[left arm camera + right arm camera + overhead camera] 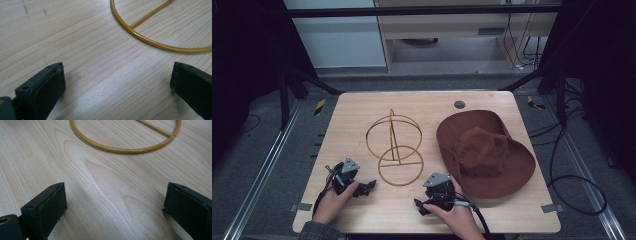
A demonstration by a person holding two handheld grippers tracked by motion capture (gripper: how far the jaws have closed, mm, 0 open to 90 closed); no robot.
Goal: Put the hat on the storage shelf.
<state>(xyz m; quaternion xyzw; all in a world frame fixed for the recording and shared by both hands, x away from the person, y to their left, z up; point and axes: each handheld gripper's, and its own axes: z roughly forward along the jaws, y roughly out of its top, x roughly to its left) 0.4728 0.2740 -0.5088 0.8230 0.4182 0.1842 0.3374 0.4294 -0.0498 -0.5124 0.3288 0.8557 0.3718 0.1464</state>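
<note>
Gold wire hat stand (pixel 393 149) is sitting at the centre of the high view on the wooden table (pixel 362 107), with the brown hat (pixel 484 152) lying at its right. Below it, the left gripper (pixel 369 186) and right gripper (pixel 419 207) are resting with jaws gaping wide, gripping nothing.

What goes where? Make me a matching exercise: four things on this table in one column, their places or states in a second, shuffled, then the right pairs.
1. brown hat
2. gold wire stand
3. left tongs
4. grey round plug

a. middle of the table
b. far edge of the table
c. right part of the table
d. near left, jaws open, nothing between them

Pairs: 1-c, 2-a, 3-d, 4-b
</note>
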